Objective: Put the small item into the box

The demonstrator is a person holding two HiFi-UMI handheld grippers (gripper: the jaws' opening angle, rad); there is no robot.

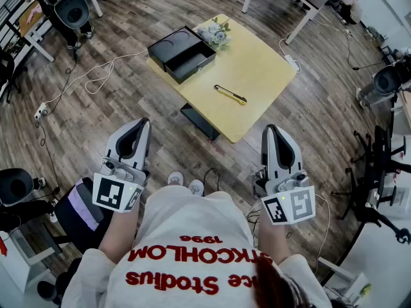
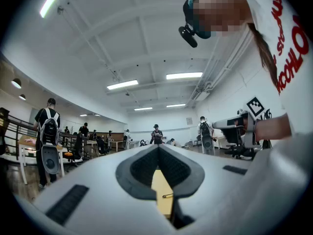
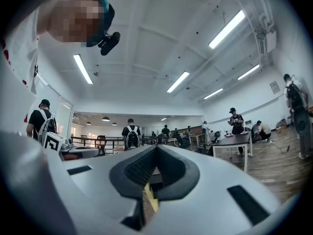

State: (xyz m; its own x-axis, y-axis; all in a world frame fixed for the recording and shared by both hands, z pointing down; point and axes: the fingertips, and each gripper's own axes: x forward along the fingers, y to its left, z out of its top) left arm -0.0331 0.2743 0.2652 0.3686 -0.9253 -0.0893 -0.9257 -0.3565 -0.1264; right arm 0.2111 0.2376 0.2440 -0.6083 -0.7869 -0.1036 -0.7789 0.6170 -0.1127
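In the head view a black box (image 1: 182, 53) stands open at the far left corner of a small yellow table (image 1: 257, 69). The small item (image 1: 230, 94), a slim black and yellow stick, lies near the table's front edge. Both grippers hang close to the person's body, well short of the table and above the wooden floor. The left gripper (image 1: 142, 124) is shut and holds nothing. The right gripper (image 1: 270, 131) is also shut and empty. In the left gripper view, the small item (image 2: 167, 196) and table (image 2: 159, 185) show through the gap below the closed jaw tips (image 2: 158, 147).
A bunch of pale flowers (image 1: 216, 34) lies at the table's far edge beside the box. A dark base (image 1: 200, 121) sits under the table. Cables (image 1: 96, 76) trail over the floor on the left. Office chairs (image 1: 70, 8) and white desks ring the area; several people stand in the room.
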